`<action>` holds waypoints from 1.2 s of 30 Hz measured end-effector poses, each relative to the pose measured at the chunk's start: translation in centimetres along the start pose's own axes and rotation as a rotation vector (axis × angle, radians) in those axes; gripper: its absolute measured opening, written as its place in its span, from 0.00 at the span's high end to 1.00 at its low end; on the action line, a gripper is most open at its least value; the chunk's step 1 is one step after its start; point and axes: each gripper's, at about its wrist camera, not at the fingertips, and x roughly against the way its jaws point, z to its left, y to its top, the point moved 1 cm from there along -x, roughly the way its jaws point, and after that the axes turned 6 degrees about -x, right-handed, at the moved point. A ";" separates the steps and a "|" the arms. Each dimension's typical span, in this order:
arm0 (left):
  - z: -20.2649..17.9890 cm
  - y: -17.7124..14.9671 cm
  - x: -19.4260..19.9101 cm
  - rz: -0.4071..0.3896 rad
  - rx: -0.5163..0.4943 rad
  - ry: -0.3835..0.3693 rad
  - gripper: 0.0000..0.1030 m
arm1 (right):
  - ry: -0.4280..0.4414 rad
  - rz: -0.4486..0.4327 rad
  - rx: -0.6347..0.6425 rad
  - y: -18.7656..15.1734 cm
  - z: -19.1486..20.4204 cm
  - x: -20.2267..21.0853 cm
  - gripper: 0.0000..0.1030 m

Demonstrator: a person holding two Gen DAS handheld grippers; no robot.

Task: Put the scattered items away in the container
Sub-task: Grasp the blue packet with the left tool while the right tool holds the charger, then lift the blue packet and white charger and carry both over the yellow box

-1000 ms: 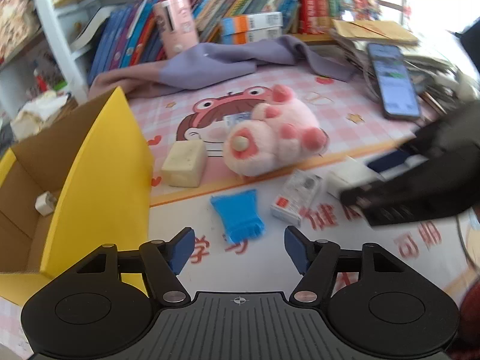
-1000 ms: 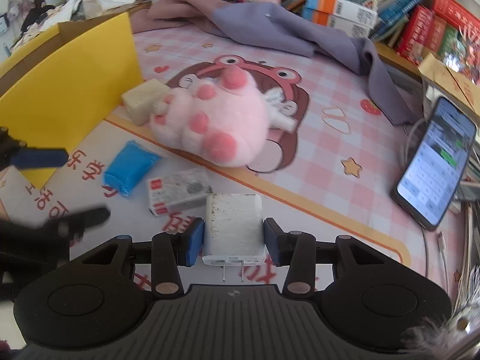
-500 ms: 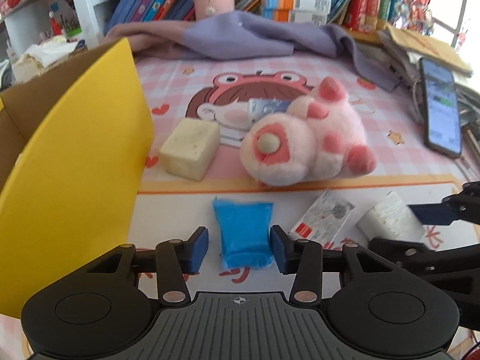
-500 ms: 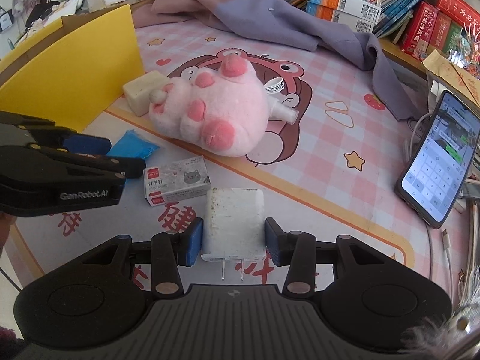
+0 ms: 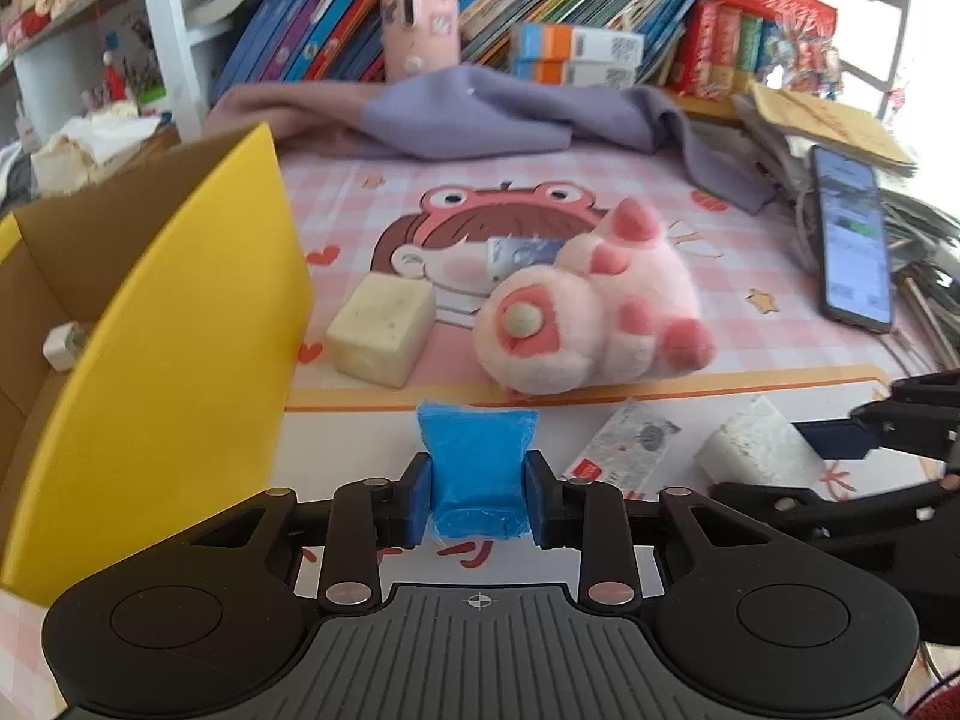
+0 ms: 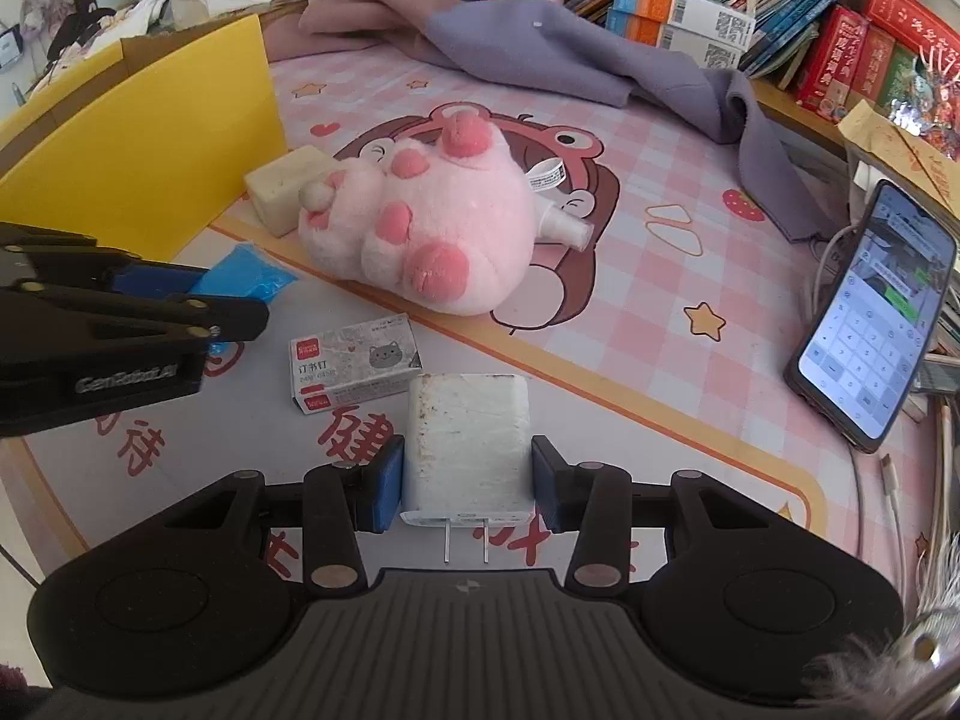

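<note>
Fingers (image 5: 418,501) of the left gripper (image 5: 478,501) have just been closing and are now pinching the blue packet (image 5: 477,468), which is lying near the bench's (image 6: 630,360) front edge, its long axis pointing away toward the pink plush toy (image 5: 591,324). Right gripper (image 6: 467,489) is clamping the white charger (image 6: 467,438), prongs facing the camera. Beside the packet, the yellow cardboard box (image 5: 174,354) is standing open at the left edge.

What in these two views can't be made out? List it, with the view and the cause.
- Yellow box interior: left wrist view, near wall hides most of it.
- Small bottle: both views, pink plush covers its body.
- Blue packet: right wrist view, left gripper blocks its near end.
- White charger underside: right wrist view, faces down.
</note>
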 end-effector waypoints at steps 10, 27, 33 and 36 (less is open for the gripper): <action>-0.3 -1.3 3.3 -0.046 -0.040 -0.049 0.71 | -0.004 -0.036 -0.014 -1.1 1.4 2.4 0.60; 1.3 -4.4 10.3 -0.171 -0.127 -0.104 0.72 | -0.038 -0.116 -0.049 -3.3 5.2 8.4 0.60; 2.2 -5.8 12.2 -0.202 -0.160 -0.117 0.72 | -0.053 -0.139 -0.040 -4.0 7.6 9.6 0.60; 2.7 -6.6 12.9 -0.205 -0.163 -0.126 0.72 | -0.063 -0.144 -0.045 -4.5 8.6 10.1 0.60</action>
